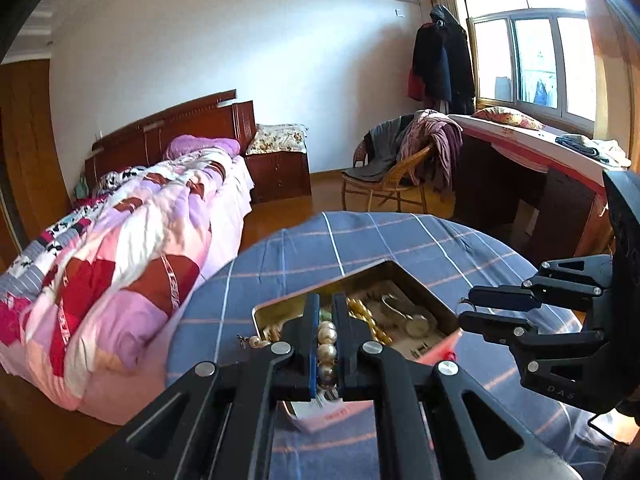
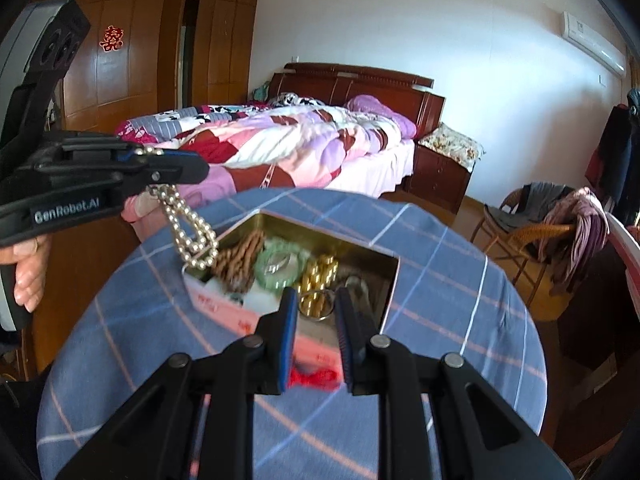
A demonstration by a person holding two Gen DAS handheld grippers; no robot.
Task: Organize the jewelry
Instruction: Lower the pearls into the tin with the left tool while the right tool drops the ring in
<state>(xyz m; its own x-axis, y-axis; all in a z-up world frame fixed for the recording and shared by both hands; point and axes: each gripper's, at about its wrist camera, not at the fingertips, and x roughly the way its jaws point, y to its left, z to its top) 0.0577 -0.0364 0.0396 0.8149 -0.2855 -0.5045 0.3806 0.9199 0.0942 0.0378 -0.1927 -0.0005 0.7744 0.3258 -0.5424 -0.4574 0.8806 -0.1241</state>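
— Where was the pearl necklace just then?

— Clamped in the left tool, whose jaws were closed tight on the strand. Below that tool the pearls hung in a loop, the low end reaching the near corner of the open tin. One loose end trailed over the tin's rim to the left of the tool.

— And the right tool?

— Its jaws stood only narrowly apart. From the side I thought something thin, maybe a small hook, showed at its tips, but it was too small to be sure it held anything.

— What lay in the tin?

— Straight ahead of the right tool, gold beads; left of those a green bangle, then a brown braided cord. The tin sat on the tabletop, on its blue checked cloth, under both tools.

— Anything else?

— A hand gripped the left tool's handle.
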